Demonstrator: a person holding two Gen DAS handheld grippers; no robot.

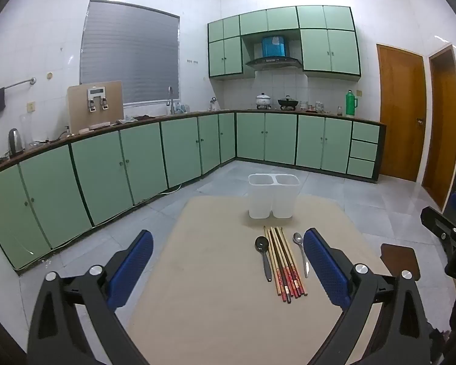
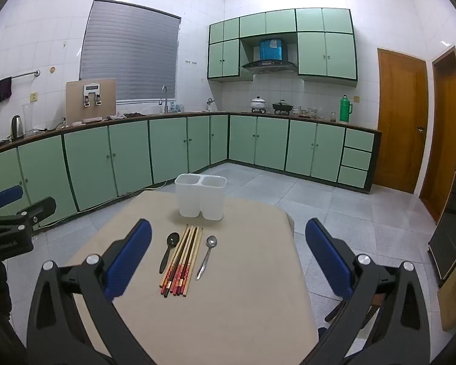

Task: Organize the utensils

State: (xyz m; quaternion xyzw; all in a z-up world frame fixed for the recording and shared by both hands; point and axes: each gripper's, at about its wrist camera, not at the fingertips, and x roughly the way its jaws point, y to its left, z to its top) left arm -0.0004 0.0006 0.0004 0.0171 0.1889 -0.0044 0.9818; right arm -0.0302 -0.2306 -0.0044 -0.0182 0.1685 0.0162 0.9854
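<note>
- Left gripper [image 1: 228, 243] raised above the near part of the beige tabletop [image 1: 215, 304], blue-padded fingers [image 1: 325, 261] spread wide, nothing between them.
- Right gripper [image 2: 228, 240] likewise above the tabletop, fingers [image 2: 130, 255] released and far apart, holding nothing.
- Bases of both grippers cut off by the lower frame edges; hands behind them hidden.
- In the left view, only a black fragment of the right gripper visible at the right edge; in the right view, a black and blue fragment of the left gripper at the left edge, finger spacing unreadable from there.
- Bundle of chopsticks [image 1: 284, 261] lying flat mid-tabletop, tips toward the white holder [image 1: 273, 196], red-patterned ends toward the cameras; exact count hard to make out, sticks overlapping.
- Black spoon [image 1: 264, 255] just left of the chopsticks, bowl toward the holder, apart from the bundle or barely touching, unclear which.
- Metal spoon [image 1: 301, 251] just right of the chopsticks, near the left gripper's right finger in the left view; contact with the tabletop only.
- White holder upright near the far tabletop edge, two compartments side by side; insides only partly visible, translucent walls showing no contents.
- Same layout confirmed in the right view: holder [image 2: 201, 196], chopsticks [image 2: 182, 261], black spoon [image 2: 169, 251], metal spoon [image 2: 207, 254].
- Right tabletop edge partly hidden behind gripper bodies; a brown seat-like shape beyond it, too cropped to identify.
- Background green cabinets [image 1: 106, 167] and countertop clutter small and blurred.
</note>
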